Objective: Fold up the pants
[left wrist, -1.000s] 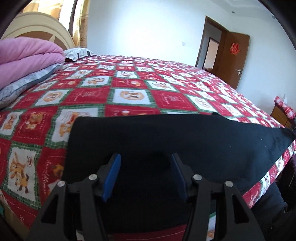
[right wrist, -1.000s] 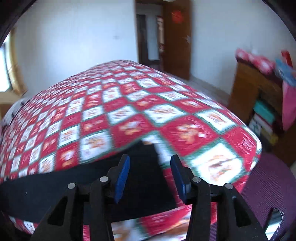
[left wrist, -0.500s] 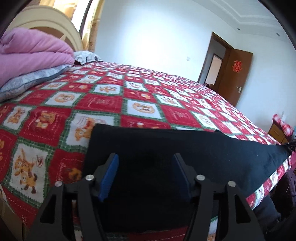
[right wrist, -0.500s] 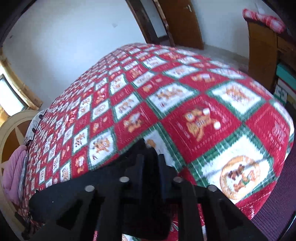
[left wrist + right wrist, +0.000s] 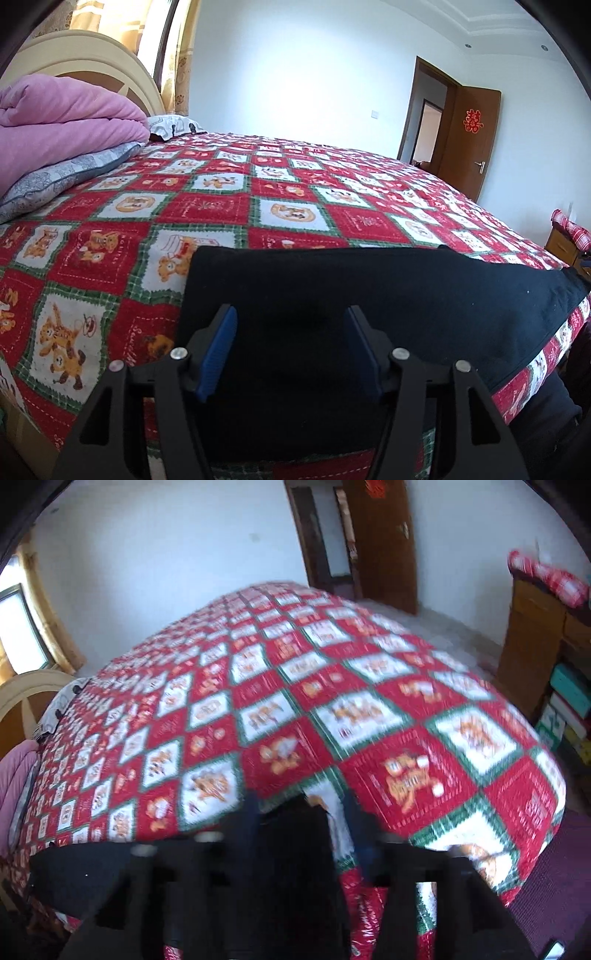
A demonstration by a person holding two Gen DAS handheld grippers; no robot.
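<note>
Looking along the left tool, the view shows its blue pads standing apart with nothing pressed between them; the black pants lie flat beneath and beyond the tips, stretched as a long band along the near side of the bed. The band's left end sits just ahead of the left tool, and its far edge runs straight toward the right. The step in hand appears to be a regrasp between folds: the pants are already narrowed lengthwise, and the end-to-end fold is judged not yet made. The next move calls for lowering the tips onto the left end and pinching all layers together. Open quilt lies beyond the far edge; the pink blanket and grey pillow sit well apart at the left, near the headboard. In the right wrist view, motion blur softens the right tool; its jaws are opening, and the right end of the pants lies under and between them, with no pad visibly pressing cloth. This end lies near the bed's foot corner, where the quilt drops away at the right, so any slack may slide off. A wooden cabinet stands well apart across the floor.
</note>
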